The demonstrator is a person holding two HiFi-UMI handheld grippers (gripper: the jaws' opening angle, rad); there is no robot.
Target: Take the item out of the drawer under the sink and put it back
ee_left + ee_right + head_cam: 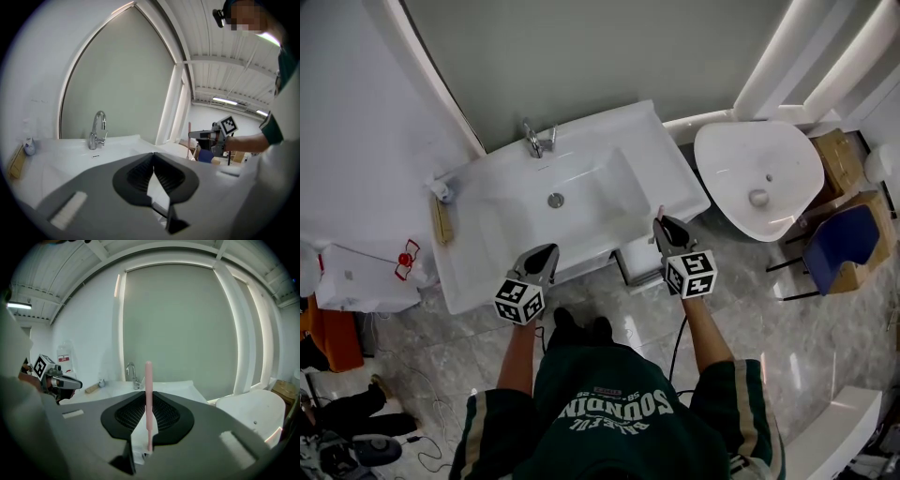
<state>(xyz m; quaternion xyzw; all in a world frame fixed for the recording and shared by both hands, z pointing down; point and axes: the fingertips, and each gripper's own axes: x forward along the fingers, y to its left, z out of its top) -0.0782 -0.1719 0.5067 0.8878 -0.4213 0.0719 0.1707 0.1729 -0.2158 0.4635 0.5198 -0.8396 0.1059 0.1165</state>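
Note:
A thin pink stick-like item (148, 376) stands upright between the jaws of my right gripper (148, 395), which is shut on it. In the head view that gripper (662, 225) hovers over the front right corner of the white sink unit (675, 178), with the pink tip (659, 212) poking up. Just below it a white drawer (636, 262) sticks out from under the sink. My left gripper (546, 255) hangs over the sink's front edge. Its fingertips (153, 154) meet with nothing between them.
A chrome tap (534, 141) stands at the back of the basin. A wooden brush (442, 221) lies on the counter's left end. To the right stand a white oval fixture (759, 178), a blue chair (842, 240) and cardboard boxes (836, 155). The floor is grey marble.

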